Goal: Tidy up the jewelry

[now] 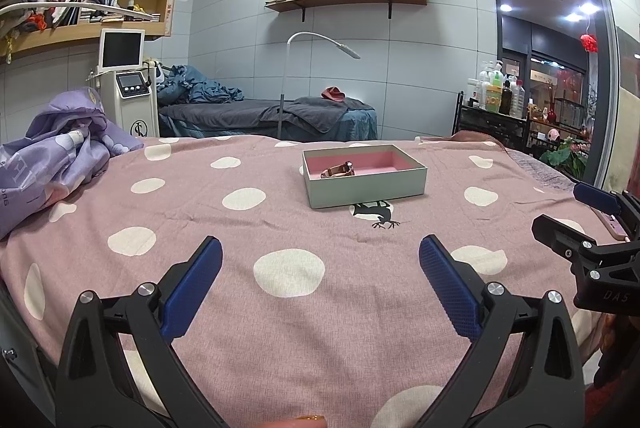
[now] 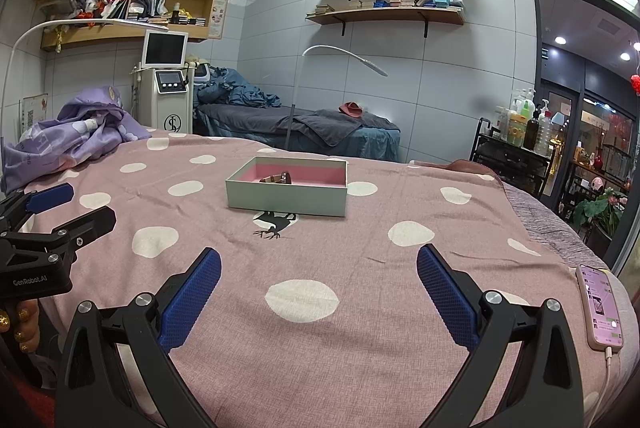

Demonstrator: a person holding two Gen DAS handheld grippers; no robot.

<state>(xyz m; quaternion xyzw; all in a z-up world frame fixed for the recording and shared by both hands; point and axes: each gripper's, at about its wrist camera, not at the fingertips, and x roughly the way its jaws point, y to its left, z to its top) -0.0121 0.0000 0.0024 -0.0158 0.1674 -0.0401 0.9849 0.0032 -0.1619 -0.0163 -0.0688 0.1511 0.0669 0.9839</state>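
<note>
The watch point(image 1: 339, 170), rose-toned with a pinkish-brown strap, lies on its side in the left part of a pale green box point(image 1: 366, 190) with a pink lining, which sits on the polka-dot bed cover point(image 1: 240, 248). The left gripper point(image 1: 320, 260) and right gripper point(image 2: 319, 270) hover above the cover near the box, jaws spread wide, holding and touching nothing.

Left gripper point(image 1: 320, 268) and right gripper point(image 2: 319, 268) held side by side, low over the bed's near edge, both level, jaws spread wide and empty, blue pads point(image 2: 191, 302) facing inward.
</note>
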